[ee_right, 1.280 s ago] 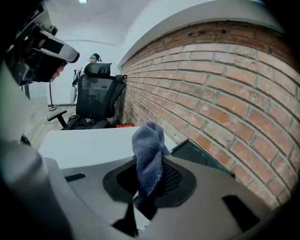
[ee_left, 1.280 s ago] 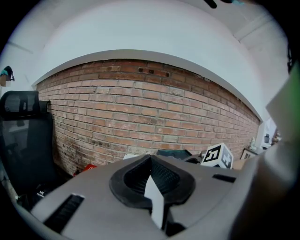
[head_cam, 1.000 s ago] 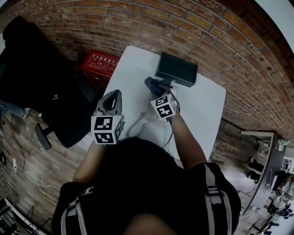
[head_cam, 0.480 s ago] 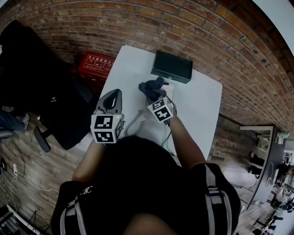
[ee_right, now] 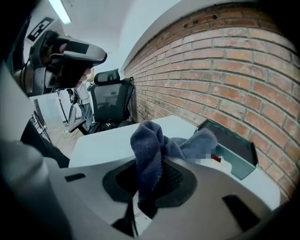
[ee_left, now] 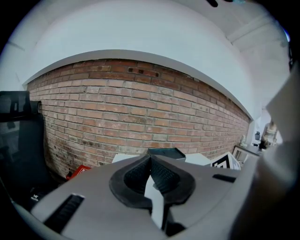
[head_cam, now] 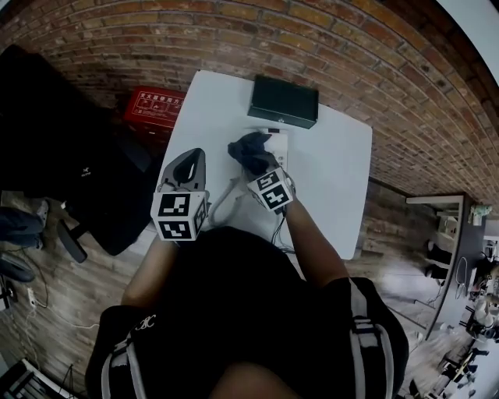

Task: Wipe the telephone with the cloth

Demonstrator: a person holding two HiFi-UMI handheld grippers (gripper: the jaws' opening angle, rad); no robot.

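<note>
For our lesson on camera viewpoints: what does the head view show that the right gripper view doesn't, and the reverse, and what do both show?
Head view only: the red box on the floor. Right gripper view only: the right gripper with jaws shut on the cloth, and a ceiling light. Both: the cloth, black box and white table.

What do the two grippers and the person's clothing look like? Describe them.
The left gripper and right gripper are pale grey, tapering plastic shells, each carrying a white cube with black square markers. Black ribbed pads line the jaws. The person wears a black short-sleeved top with pale shoulder stripes.
</note>
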